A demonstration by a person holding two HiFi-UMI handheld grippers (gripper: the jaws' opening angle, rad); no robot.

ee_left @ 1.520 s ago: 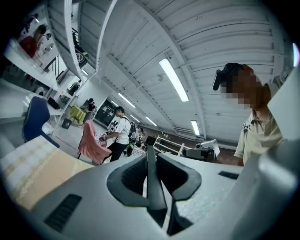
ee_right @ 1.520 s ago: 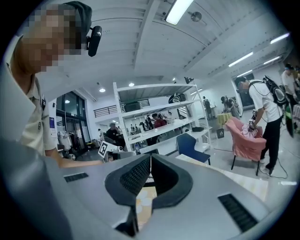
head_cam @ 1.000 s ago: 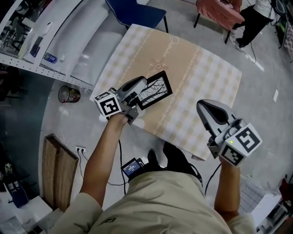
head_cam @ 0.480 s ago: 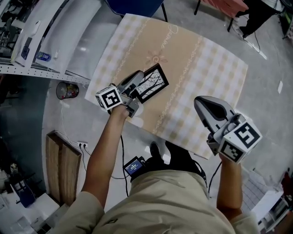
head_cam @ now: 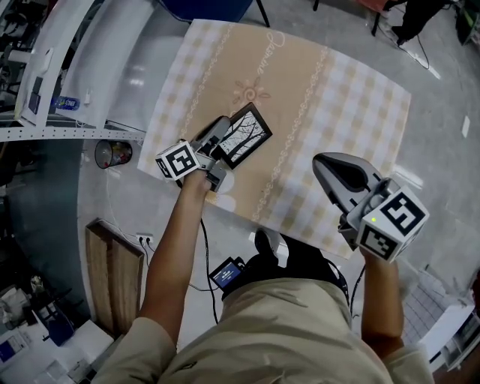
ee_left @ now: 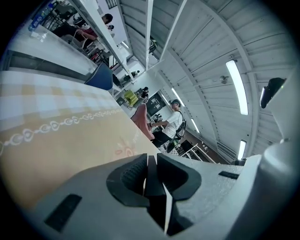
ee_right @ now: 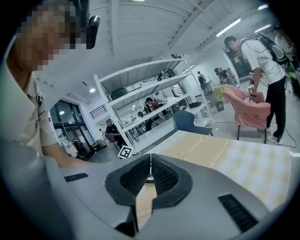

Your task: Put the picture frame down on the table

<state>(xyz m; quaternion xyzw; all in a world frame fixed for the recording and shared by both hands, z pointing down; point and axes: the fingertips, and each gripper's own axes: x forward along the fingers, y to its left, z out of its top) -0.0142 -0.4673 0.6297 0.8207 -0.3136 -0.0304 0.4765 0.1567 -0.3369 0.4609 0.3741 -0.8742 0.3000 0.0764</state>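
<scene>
The picture frame (head_cam: 245,135), black-edged with a bare-tree print, is over the near left part of the table (head_cam: 337,112). My left gripper (head_cam: 223,135) is shut on its near left edge. In the left gripper view a dark slab of the frame (ee_left: 151,174) sits between the pads, low over the cloth. Whether the frame touches the cloth I cannot tell. My right gripper (head_cam: 325,162) hovers at the table's near right edge, apart from the frame. Its pads (ee_right: 161,178) meet with nothing between them.
A beige checked cloth with a rosette (head_cam: 251,93) covers the table. A white shelf (head_cam: 45,75) and a round bin (head_cam: 112,154) stand to the left, a blue chair (head_cam: 202,6) behind. A wooden board (head_cam: 112,270) lies on the floor. A person (ee_right: 262,61) stands by a pink chair (ee_right: 246,105).
The head view has drifted, so the table sits a little higher in the picture. The left gripper keeps its hold on the frame at about the same spot. The right gripper has hardly moved.
</scene>
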